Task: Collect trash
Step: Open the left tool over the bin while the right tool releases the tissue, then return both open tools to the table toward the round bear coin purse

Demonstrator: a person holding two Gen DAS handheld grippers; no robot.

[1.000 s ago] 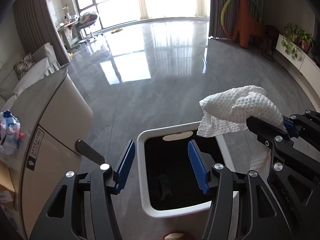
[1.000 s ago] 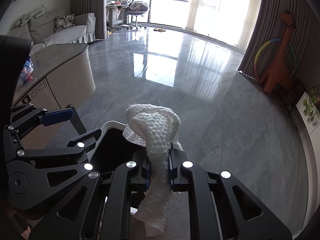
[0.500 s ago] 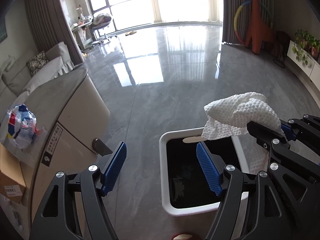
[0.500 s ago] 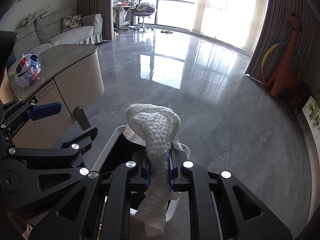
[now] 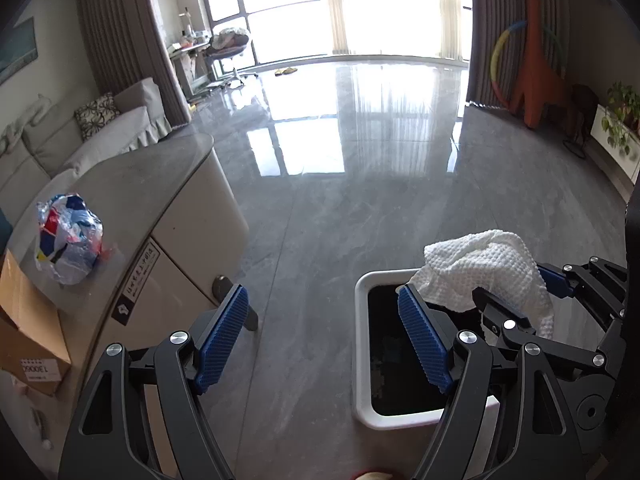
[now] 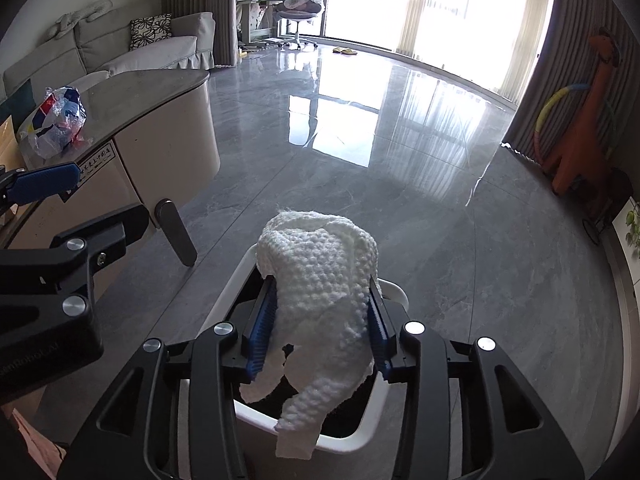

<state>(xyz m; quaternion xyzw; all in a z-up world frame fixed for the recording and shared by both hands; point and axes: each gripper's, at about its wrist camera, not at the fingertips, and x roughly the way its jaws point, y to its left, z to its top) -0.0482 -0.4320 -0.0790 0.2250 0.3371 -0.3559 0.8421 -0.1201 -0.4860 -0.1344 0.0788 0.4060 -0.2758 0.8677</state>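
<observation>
Tissue [image 6: 320, 276], crumpled and white, hangs between the pads of the right tongs [image 6: 320, 320], directly above the dark mouth of the white trash bin [image 5: 362, 360] on the floor, presumably so that it falls straight in once let go. The pads stand somewhat apart with the wad draped between them (whether they grip it firmly or are loosening, I cannot tell). The left tongs [image 5: 324, 344] gape wide with nothing in them, beside the bin. A crumpled plastic wrapper [image 5: 68, 236] lies on the bench [image 5: 140, 184], likely the next pickup.
</observation>
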